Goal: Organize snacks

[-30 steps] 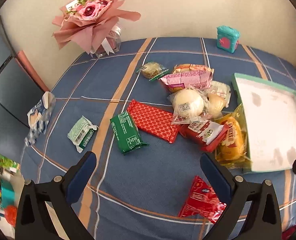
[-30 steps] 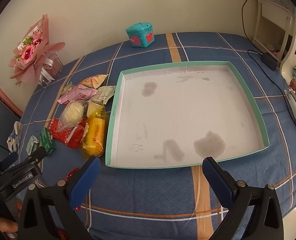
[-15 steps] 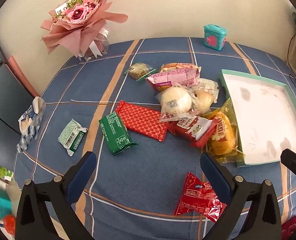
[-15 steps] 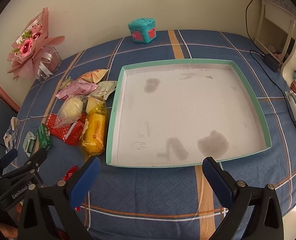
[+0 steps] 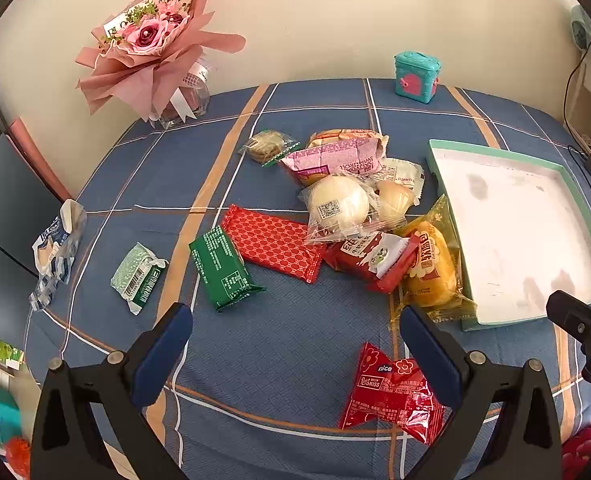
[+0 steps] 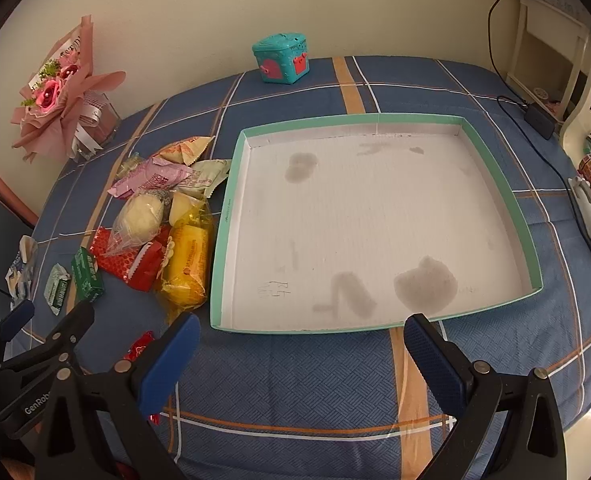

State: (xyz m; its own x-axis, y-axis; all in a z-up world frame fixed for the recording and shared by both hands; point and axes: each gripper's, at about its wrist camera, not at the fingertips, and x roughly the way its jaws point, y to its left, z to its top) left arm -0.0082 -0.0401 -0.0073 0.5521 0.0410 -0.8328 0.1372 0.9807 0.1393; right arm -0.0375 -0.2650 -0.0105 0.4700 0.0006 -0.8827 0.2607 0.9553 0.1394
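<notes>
The red candy packet (image 5: 393,394) lies just below the left gripper (image 5: 295,344), whose jaws stand wide apart with nothing between them. It looks light, crinkly and slippery; pinching a crimped end seems safest. Beyond it the other snacks (image 5: 347,216) cluster. The teal tray (image 6: 223,236), ahead of the equally spread right gripper (image 6: 301,354), holds nothing.

You are looking at a shallow teal-rimmed cardboard tray (image 6: 375,224) lying on the blue plaid desk (image 6: 295,368); a heap of wrapped snacks (image 5: 359,216) is lying just left of it, a teal toy chest (image 6: 281,58) sitting behind, a pink paper bouquet (image 5: 151,44) standing far left.
</notes>
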